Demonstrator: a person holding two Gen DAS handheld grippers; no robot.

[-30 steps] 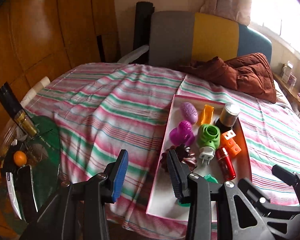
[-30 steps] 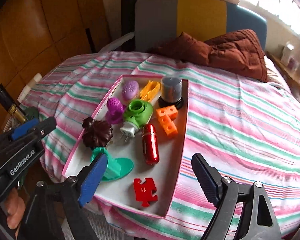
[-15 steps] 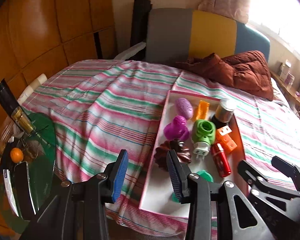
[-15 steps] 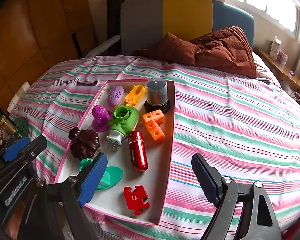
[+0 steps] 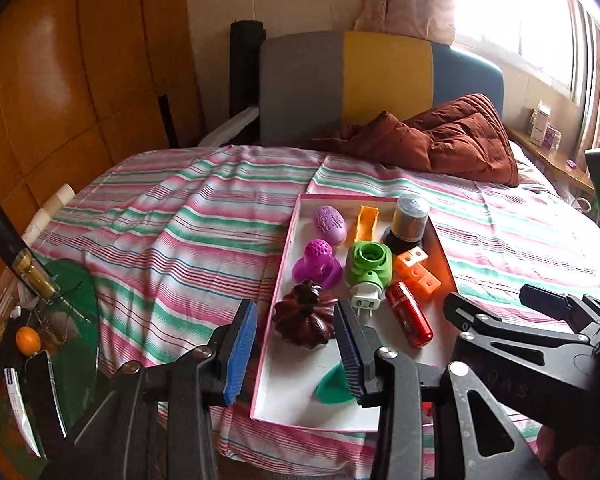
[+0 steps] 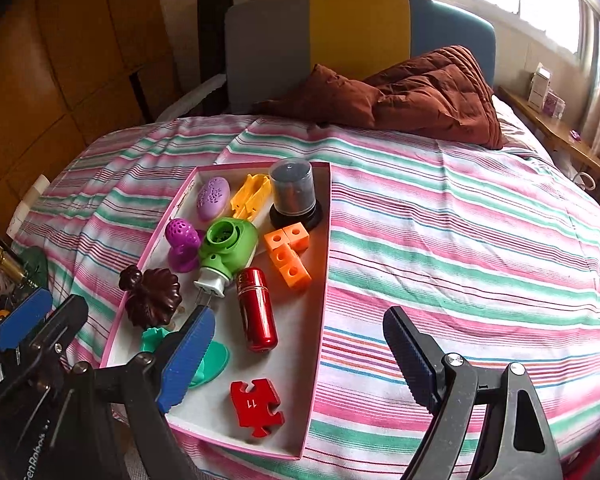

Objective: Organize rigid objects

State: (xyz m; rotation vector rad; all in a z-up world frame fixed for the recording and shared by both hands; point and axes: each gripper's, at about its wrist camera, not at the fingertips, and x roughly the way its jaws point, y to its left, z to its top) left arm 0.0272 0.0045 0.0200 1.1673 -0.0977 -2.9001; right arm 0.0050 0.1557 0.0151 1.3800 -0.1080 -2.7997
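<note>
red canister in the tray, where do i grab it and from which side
Grip the red canister across its round middle, coming down from above. It lies flat on the tray with its long axis running away from the camera, so the fingers should close on its left and right sides, which look clear of neighbours.

The left gripper [image 5: 296, 344] hung with its jaws apart over the tray's [image 5: 278, 292] left edge, framing the dark brown ridged piece [image 5: 304, 320]. The tray lay on the striped bedspread [image 5: 180, 240] near the bed's front edge. The right gripper's body [image 5: 540, 344] extended over the tray's front right corner.
</note>
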